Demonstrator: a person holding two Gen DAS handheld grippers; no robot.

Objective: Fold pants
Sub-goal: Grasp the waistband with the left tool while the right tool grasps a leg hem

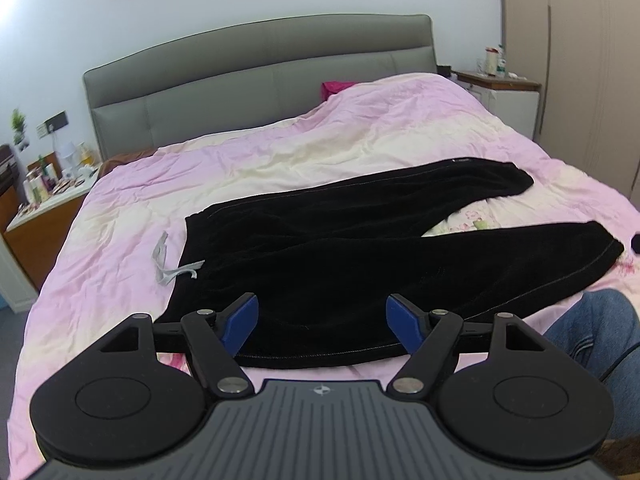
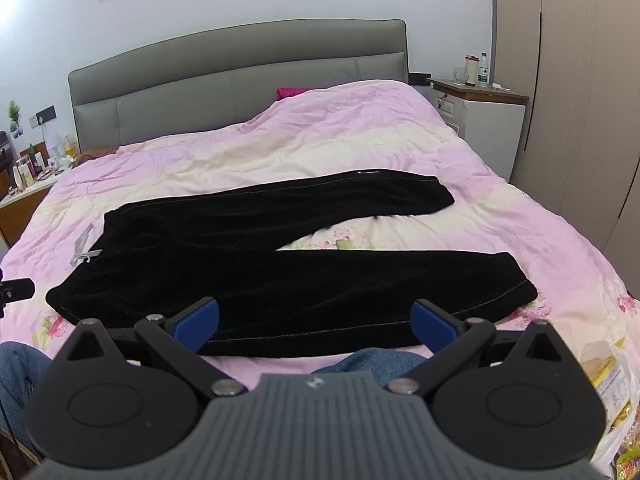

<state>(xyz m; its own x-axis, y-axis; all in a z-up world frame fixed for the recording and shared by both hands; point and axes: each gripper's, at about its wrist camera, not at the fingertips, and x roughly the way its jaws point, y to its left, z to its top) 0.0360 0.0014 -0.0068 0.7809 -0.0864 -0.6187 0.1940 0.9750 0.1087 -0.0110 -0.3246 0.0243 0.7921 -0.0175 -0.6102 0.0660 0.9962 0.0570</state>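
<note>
Black pants [image 1: 340,256] lie flat on the pink bed cover [image 1: 120,240], waist to the left, two legs spread to the right. A grey drawstring [image 1: 168,268] trails off the waistband. My left gripper [image 1: 322,322] hovers open over the near waist end, blue pads wide apart with nothing between them. In the right wrist view the same pants [image 2: 256,264] stretch across the bed cover [image 2: 520,240]. My right gripper [image 2: 314,326] stands open above the near leg's front edge, clear of the cloth.
A grey headboard [image 1: 260,76] backs the bed. A cluttered side table [image 1: 48,200] stands at the left, a white nightstand [image 2: 484,120] with bottles at the right. A person's jeans-clad knees [image 2: 368,360] are at the bed's front edge. A snack bag [image 2: 612,380] lies at the lower right.
</note>
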